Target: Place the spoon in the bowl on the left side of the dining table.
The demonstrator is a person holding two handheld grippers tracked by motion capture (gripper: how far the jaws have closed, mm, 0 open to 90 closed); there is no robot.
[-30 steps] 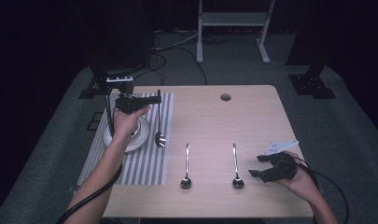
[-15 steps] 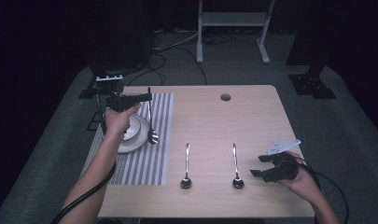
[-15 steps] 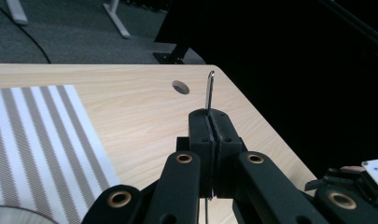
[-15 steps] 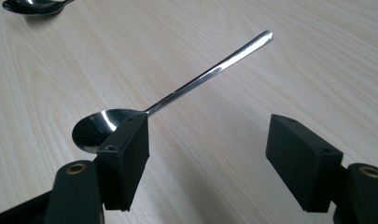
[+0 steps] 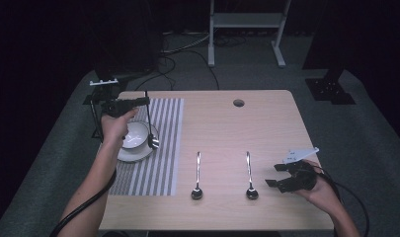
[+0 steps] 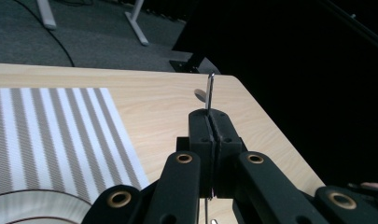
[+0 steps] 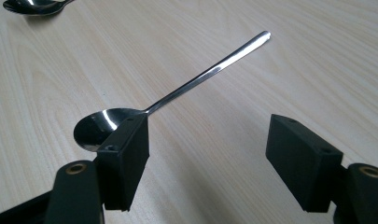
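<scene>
Spoon [image 6: 210, 91] handle between clamped left gripper [image 6: 209, 122] fingers; bowl [image 5: 135, 136] below.

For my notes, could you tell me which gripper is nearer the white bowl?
Left. The left gripper hangs just above the white bowl, holding a spoon; the right gripper sits across the table.

Polished, mirror-bright metal spoons [image 7: 177, 95] lie on a smooth, matt pale wood-grain table [image 5: 266, 128] beside a striped cloth mat [image 5: 160, 148].

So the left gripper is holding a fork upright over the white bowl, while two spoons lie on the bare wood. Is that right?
Not quite: the left gripper holds a spoon, not a fork, as the high view shows. It does hang upright over the white bowl, and two spoons lie on the bare wood.
</scene>
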